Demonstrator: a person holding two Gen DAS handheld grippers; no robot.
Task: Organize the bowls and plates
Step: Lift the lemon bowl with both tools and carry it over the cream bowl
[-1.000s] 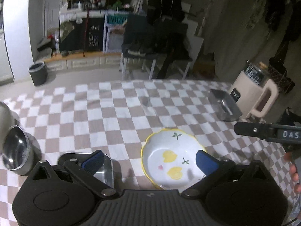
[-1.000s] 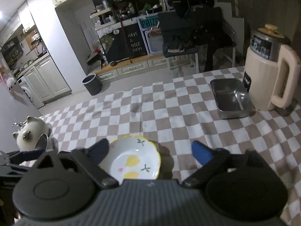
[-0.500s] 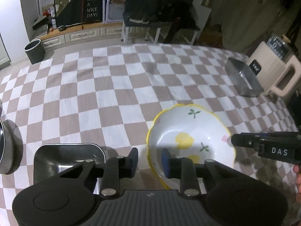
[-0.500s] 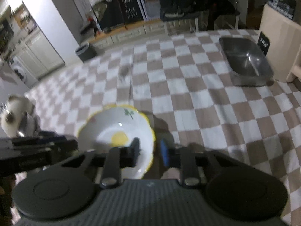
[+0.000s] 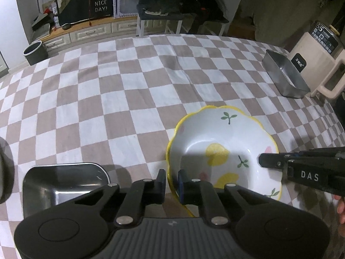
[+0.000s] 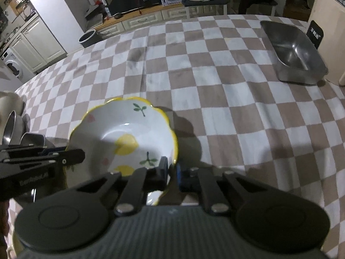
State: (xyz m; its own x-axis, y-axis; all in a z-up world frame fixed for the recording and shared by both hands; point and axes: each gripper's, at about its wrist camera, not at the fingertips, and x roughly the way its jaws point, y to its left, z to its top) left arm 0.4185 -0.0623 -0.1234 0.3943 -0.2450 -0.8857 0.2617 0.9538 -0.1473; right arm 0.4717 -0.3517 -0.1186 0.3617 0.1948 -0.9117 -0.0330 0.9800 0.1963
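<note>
The room behind is dim: a white cabinet run (image 6: 38, 41), a washer (image 6: 13, 67), a dark bin (image 5: 35, 52), a black sign reading "HAVE A NICE DAY!" (image 5: 101, 0) and a bench piled with dark clothes (image 5: 179, 10).

The table (image 5: 133, 99) fills the foreground under a brown-and-white checked cloth, creased near its middle. At its far right edge stands a beige jug (image 5: 317, 49) with a handle, and just beside it a steel tray (image 6: 293, 51). A second steel tray (image 5: 62, 183) lies near the left claw, and a round steel bowl (image 6: 10, 127) tilts at the left edge in the right wrist view.

Both claws point steeply down at the same bowl (image 5: 220, 157), a white one with a scalloped yellow rim and lemon and leaf prints, sitting on the cloth between the two trays, nearer the left one.

The left claw (image 5: 172, 180) straddles the bowl's left rim, one finger outside and one inside, and has clamped down on it. The right claw (image 6: 171, 172) straddles the opposite rim the same way; its jaws are closing, with the pads already against the rim. Each claw shows in the other's view as a black bar reaching over the bowl's edge. Part of a hand (image 5: 340, 207) shows behind the right one.
</note>
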